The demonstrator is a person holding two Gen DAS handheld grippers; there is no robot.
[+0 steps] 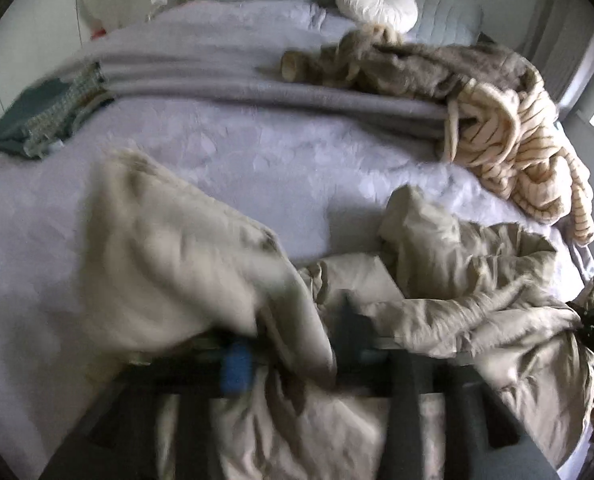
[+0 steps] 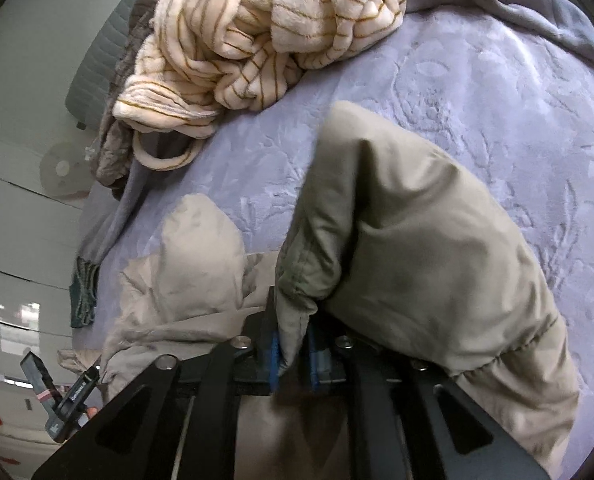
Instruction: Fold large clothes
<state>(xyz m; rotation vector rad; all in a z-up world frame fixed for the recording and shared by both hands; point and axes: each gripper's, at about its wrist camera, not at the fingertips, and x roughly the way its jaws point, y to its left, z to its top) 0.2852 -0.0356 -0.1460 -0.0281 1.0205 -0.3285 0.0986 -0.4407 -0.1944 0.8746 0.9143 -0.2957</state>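
Observation:
A beige padded jacket (image 1: pixel 477 292) lies crumpled on the lavender bedspread (image 1: pixel 257 160). In the left wrist view, my left gripper (image 1: pixel 293 344) stands open low over it. A blurred flap of the jacket drapes loosely between its blue pad (image 1: pixel 237 364) and the other dark finger. In the right wrist view, a sleeve of the jacket (image 2: pixel 417 240) arches up over my right gripper (image 2: pixel 294 364). A folded edge of it runs down between the blue pads (image 2: pixel 274 360), which stand slightly apart and do not visibly squeeze it.
A cream striped fleece garment (image 1: pixel 509 152) (image 2: pixel 257 40) is heaped on the far right of the bed beside a brown fuzzy one (image 1: pixel 417 68). A grey blanket (image 1: pixel 257 96) crosses the bed. A folded teal garment (image 1: pixel 45 116) lies far left, and a round white cushion (image 1: pixel 377 0) sits by the headboard.

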